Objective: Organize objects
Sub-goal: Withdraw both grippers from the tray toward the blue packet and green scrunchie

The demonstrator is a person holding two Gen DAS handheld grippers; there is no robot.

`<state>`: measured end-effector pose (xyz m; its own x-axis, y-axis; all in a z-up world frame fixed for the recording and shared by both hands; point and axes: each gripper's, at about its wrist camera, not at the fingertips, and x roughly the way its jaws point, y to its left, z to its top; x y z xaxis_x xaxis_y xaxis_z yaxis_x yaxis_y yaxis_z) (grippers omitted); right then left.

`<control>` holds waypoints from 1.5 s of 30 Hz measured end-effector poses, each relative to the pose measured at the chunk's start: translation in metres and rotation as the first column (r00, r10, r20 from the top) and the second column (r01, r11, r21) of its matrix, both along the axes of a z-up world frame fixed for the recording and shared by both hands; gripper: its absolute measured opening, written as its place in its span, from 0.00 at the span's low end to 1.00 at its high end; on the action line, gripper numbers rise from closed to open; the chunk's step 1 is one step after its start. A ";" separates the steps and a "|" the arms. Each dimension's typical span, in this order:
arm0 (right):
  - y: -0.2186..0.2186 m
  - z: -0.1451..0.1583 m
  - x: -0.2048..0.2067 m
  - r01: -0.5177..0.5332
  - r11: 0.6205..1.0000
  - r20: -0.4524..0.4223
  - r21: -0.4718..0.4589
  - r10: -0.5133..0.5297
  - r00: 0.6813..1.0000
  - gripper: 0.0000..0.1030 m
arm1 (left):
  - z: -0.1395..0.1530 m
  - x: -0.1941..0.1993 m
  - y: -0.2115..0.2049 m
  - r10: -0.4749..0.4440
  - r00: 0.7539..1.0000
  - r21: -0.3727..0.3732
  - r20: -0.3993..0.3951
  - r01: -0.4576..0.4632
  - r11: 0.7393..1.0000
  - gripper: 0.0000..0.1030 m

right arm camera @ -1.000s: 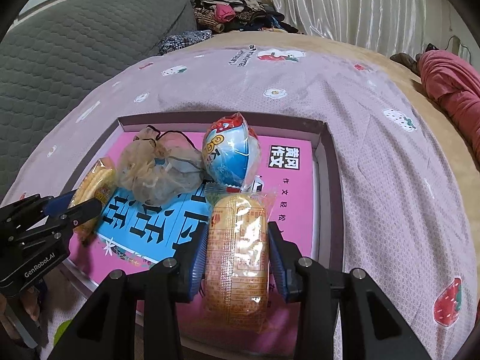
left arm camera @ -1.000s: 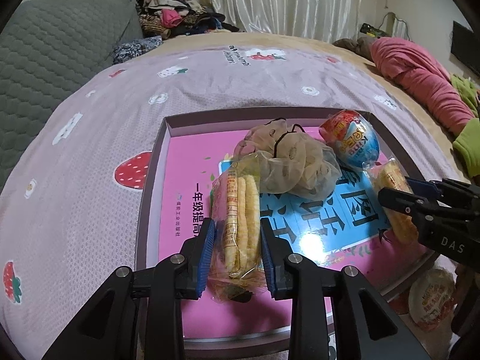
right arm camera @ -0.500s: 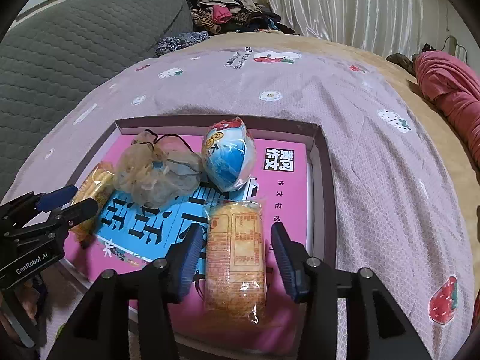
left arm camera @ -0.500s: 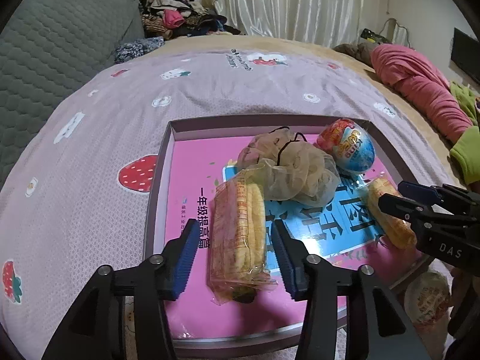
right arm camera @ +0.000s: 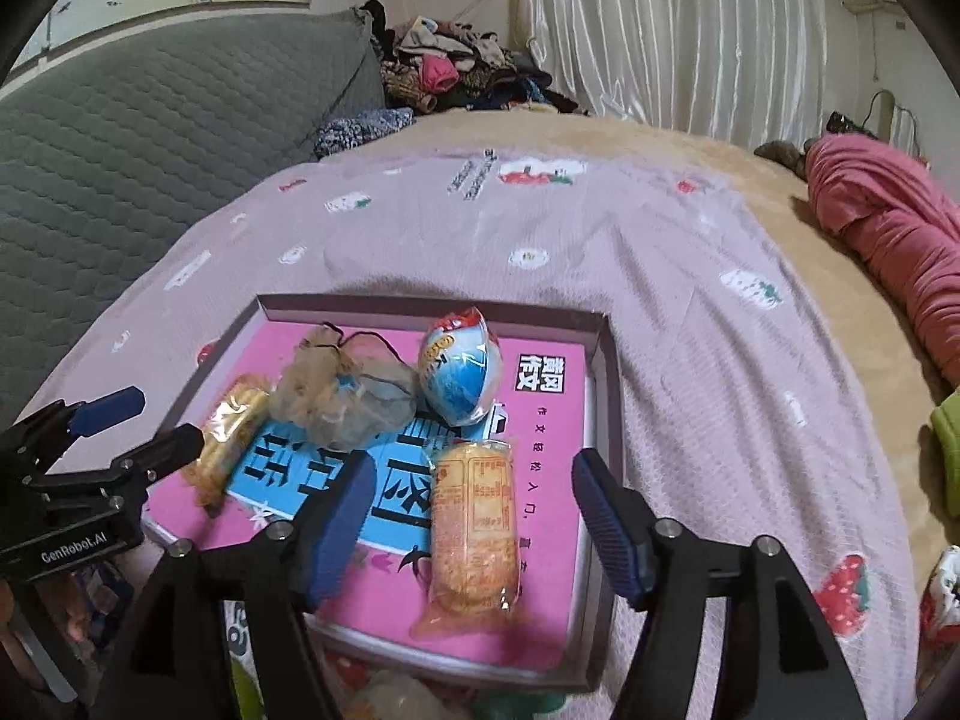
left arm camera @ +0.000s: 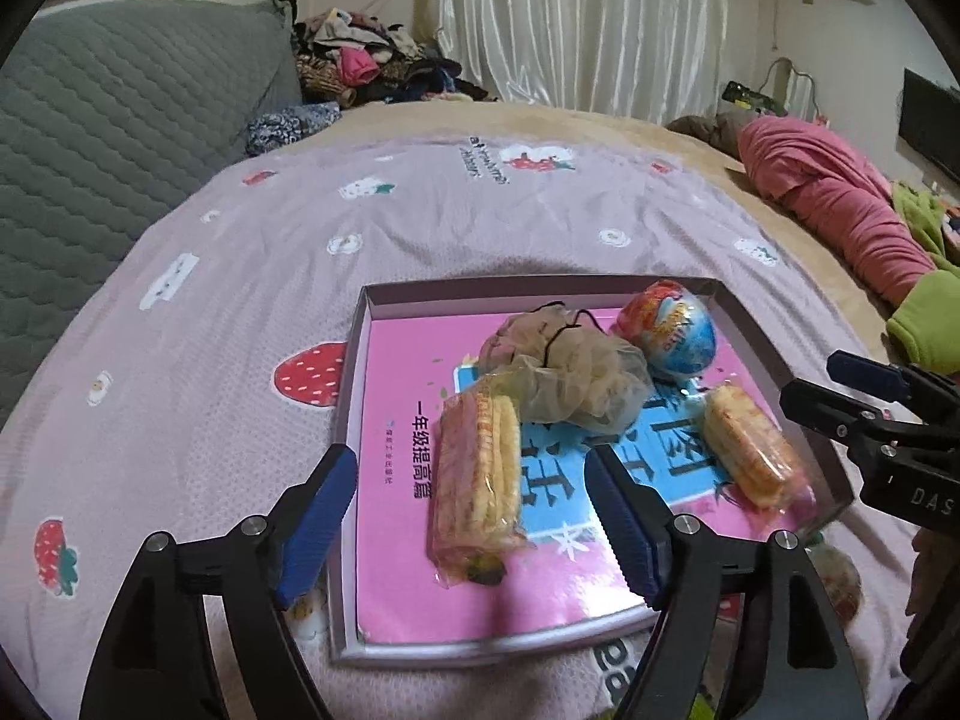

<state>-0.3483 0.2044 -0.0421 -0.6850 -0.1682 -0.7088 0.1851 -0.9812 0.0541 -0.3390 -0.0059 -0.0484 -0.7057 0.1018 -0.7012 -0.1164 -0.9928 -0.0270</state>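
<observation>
A shallow box (left arm camera: 348, 420) (right arm camera: 606, 420) with a pink book in its bottom lies on the bed. In it lie a cracker pack (left arm camera: 477, 468) (right arm camera: 231, 438) on the left, a beige mesh pouch (left arm camera: 576, 378) (right arm camera: 342, 396), a red-blue egg-shaped packet (left arm camera: 672, 330) (right arm camera: 462, 372) and a second cracker pack (left arm camera: 750, 450) (right arm camera: 477, 522) on the right. My left gripper (left arm camera: 471, 510) is open and empty, just behind the left pack. My right gripper (right arm camera: 474, 522) is open and empty, its fingers on either side of the right pack without touching it.
The bed has a lilac strawberry-print cover (left arm camera: 420, 228). A grey quilted headboard (left arm camera: 120, 120) is on the left, a pile of clothes (left arm camera: 360, 60) at the back, a pink blanket (left arm camera: 840, 210) on the right. More snack packets (right arm camera: 942, 600) lie outside the box near its front edge.
Both grippers have opened, let go of their cracker packs in the box, and drawn back and up. The packs now lie flat on the book.
</observation>
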 end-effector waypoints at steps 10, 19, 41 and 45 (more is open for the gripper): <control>-0.010 0.039 0.057 0.021 1.000 -0.047 -0.020 -0.022 0.999 0.82 | 0.027 0.059 -0.030 0.067 0.998 -0.003 -0.008 -0.067 0.998 0.81; -0.039 0.073 0.112 -0.011 0.999 -0.055 0.031 0.013 0.998 0.83 | 0.060 0.121 -0.053 0.071 0.997 0.010 0.004 -0.071 0.997 0.84; -0.083 0.134 0.208 -0.028 0.996 -0.111 0.087 0.038 0.993 0.90 | 0.121 0.238 -0.089 0.094 0.995 0.042 -0.037 -0.093 0.995 0.99; -0.087 0.136 0.218 -0.034 0.995 -0.112 0.091 0.044 0.993 0.90 | 0.121 0.252 -0.095 0.109 0.993 0.036 -0.041 -0.108 0.994 0.99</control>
